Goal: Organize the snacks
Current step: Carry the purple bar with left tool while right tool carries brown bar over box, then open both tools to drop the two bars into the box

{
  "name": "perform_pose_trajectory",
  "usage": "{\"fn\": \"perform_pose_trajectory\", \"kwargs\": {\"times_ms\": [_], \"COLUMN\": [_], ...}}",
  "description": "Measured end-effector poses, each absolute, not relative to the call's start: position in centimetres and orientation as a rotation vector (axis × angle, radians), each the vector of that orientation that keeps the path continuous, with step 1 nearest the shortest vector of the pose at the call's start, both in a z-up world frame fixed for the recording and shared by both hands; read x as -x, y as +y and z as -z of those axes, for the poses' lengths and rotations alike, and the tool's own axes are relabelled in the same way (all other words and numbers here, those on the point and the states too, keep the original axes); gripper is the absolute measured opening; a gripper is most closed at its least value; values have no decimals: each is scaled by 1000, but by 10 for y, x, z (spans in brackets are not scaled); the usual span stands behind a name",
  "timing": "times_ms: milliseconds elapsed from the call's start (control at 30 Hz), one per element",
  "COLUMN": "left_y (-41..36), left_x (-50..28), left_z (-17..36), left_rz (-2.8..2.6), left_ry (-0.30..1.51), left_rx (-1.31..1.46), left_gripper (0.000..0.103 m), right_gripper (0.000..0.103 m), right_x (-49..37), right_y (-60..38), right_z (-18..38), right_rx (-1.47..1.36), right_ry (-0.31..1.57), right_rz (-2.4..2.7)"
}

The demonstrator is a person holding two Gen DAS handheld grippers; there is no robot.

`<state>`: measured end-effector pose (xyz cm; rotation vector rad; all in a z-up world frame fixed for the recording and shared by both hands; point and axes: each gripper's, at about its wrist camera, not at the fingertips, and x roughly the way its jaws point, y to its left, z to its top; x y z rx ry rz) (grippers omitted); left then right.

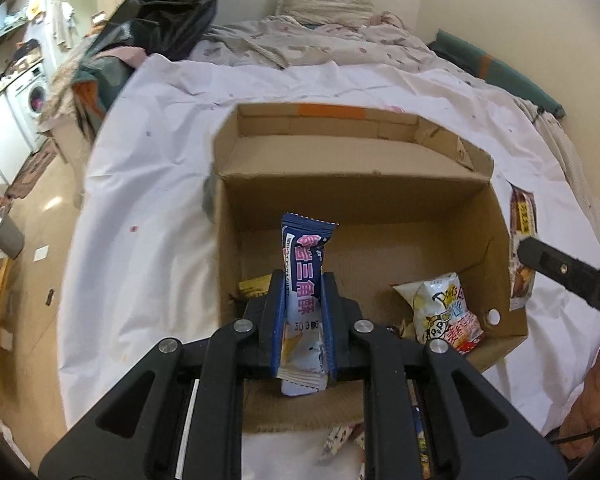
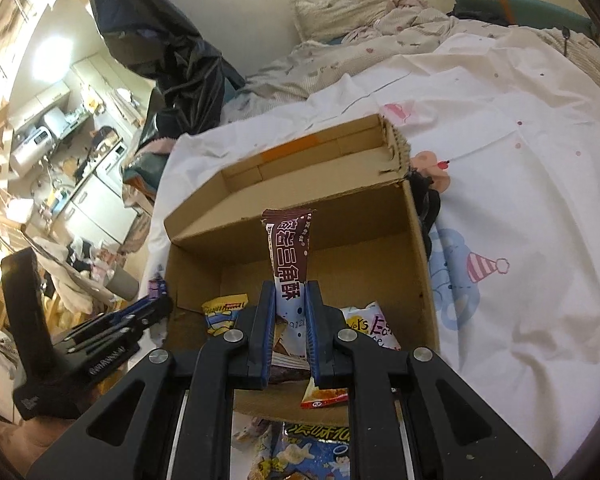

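An open cardboard box (image 1: 380,208) sits on the white sheet of a bed; it also shows in the right wrist view (image 2: 340,224). My left gripper (image 1: 303,280) is shut on a blue snack packet (image 1: 305,264) and holds it upright over the box. My right gripper (image 2: 291,288) is shut on a brown snack packet (image 2: 289,252), also upright over the box. Inside the box lie a white chip bag (image 1: 446,308) and a yellow packet (image 1: 254,285). The brown packet (image 1: 522,248) and the right gripper's body (image 1: 568,272) appear at the box's right side.
More snack packets lie on the sheet in front of the box (image 2: 312,452). The left gripper's body (image 2: 100,340) is at the box's left. A crumpled duvet and pillow (image 1: 328,4) lie at the bed's far end. A black bag (image 1: 172,4) hangs at the left. The bed edge drops to the floor on the left.
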<state>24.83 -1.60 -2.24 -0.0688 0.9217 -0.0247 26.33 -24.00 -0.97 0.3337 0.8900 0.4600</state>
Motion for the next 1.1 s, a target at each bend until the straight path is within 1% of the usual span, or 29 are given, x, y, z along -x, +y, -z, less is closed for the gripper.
{"fn": "perform_pose_trajectory", "kwargs": {"times_ms": [367, 533, 867, 1033, 1100], "left_y": [-24, -25, -24, -25, -26], "left_x": [-260, -263, -260, -260, -260], "left_z": [32, 41, 40, 41, 41], "left_rz": [32, 34, 28, 36, 36], "left_ry": [912, 945, 940, 950, 950], "left_rx": [44, 36, 49, 43, 42], "left_gripper": [14, 15, 15, 16, 18], "right_gripper": [15, 16, 18, 18, 19], "right_x": [-276, -276, -276, -277, -277], "right_y": [-238, -238, -232, -232, -232], "right_z": [38, 46, 51, 53, 53], "right_rx": [-313, -320, -308, -310, -307], "right_ry": [1018, 1054, 1082, 1086, 1083], "right_rz": [-412, -397, -399, -396, -396]}}
